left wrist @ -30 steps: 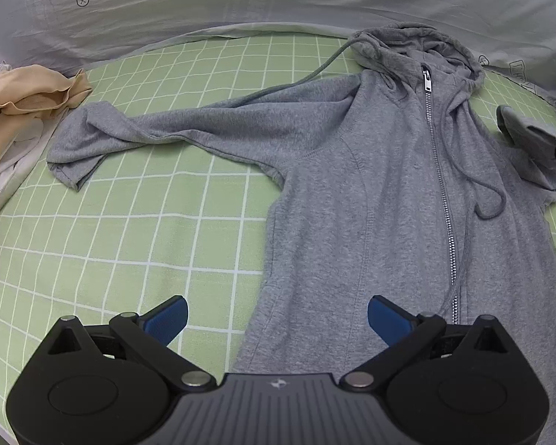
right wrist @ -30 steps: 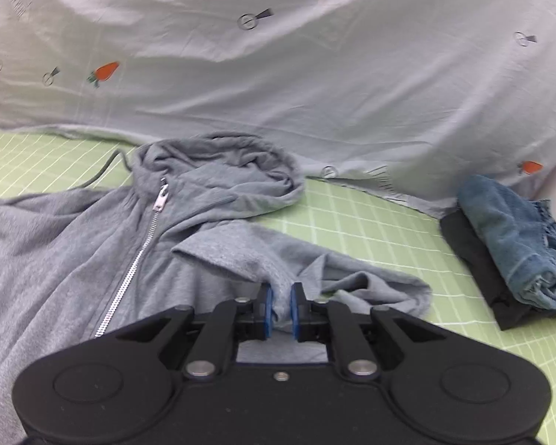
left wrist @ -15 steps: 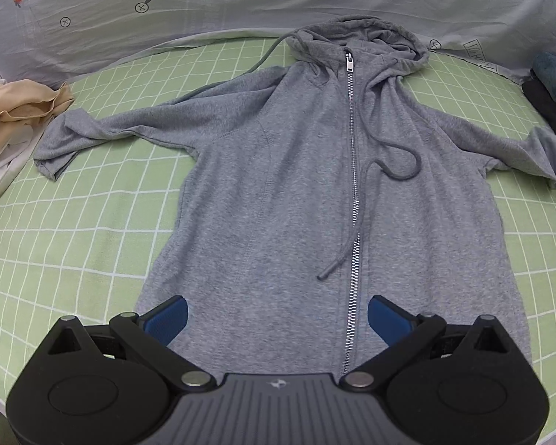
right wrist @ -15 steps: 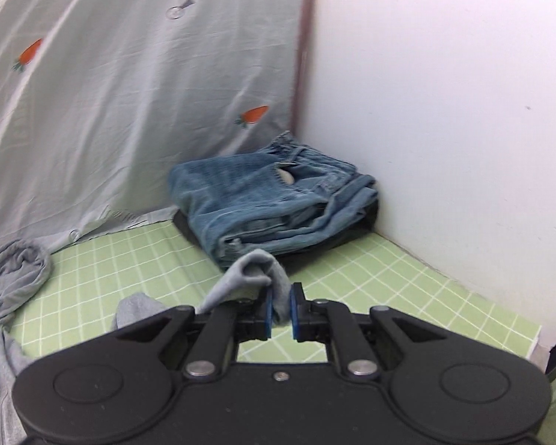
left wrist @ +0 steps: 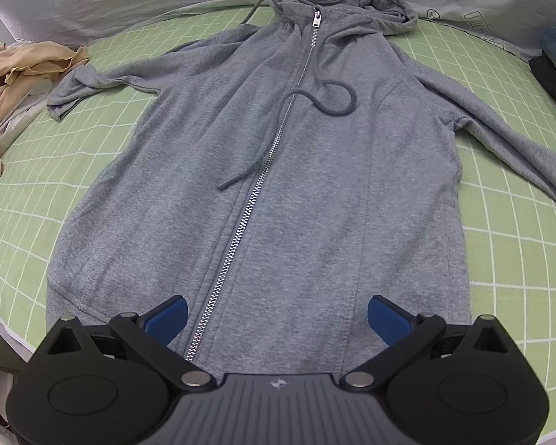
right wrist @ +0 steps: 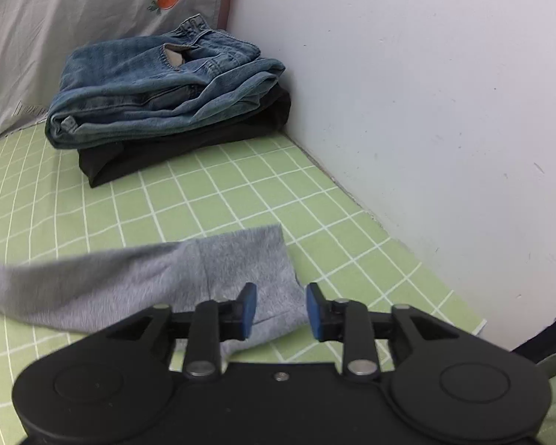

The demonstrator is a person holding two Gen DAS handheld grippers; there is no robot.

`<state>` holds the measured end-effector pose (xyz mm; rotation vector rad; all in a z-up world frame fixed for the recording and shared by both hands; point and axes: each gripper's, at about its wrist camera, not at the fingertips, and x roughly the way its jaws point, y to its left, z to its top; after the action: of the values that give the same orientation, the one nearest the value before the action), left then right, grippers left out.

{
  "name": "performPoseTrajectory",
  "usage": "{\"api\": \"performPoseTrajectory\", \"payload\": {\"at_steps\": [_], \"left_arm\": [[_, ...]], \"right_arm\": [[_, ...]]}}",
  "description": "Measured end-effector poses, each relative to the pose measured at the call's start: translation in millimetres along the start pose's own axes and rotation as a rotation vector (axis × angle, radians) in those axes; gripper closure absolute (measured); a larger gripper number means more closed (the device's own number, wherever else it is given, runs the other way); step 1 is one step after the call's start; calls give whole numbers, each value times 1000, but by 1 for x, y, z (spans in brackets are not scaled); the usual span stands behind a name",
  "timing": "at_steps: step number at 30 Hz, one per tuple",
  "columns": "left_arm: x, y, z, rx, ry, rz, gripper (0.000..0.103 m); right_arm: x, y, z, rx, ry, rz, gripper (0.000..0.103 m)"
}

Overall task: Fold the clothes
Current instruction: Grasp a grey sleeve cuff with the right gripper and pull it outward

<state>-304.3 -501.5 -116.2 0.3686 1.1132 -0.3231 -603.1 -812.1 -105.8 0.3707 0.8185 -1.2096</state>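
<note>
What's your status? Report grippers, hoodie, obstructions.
Left hand-held gripper open, over hoodie hem. Right hand-held gripper open, sleeve cuff under it, on the sheet. Hoodie flat, zipped, unfolded. Jeans stacked clear in corner.

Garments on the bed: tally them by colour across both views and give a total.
Grey: 1, the hoodie
Blue: 1, the folded jeans
Black: 1, the folded garment under the jeans
Beige: 1 crumpled pile; pieces within it cannot be told apart
Total: 4
</note>
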Motion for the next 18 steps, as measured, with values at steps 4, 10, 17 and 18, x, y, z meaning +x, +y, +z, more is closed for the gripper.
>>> {"api": "performPoseTrajectory", "payload": {"at_steps": [4,10,17,18], "left_arm": [[3,-11,-10,18,33,-1,1],[7,-17,-16,29,59,1,1],[11,-21,-18,42,67,1,1],[11,-21,-18,40,67,-1,1]], "right_arm": [[2,13,-20,-42,11,82,50],[20,-10,-29,290,59,120,26],[35,-18,-26,321,45,136,43],[37,-18,-25,315,43,138,49]]}}
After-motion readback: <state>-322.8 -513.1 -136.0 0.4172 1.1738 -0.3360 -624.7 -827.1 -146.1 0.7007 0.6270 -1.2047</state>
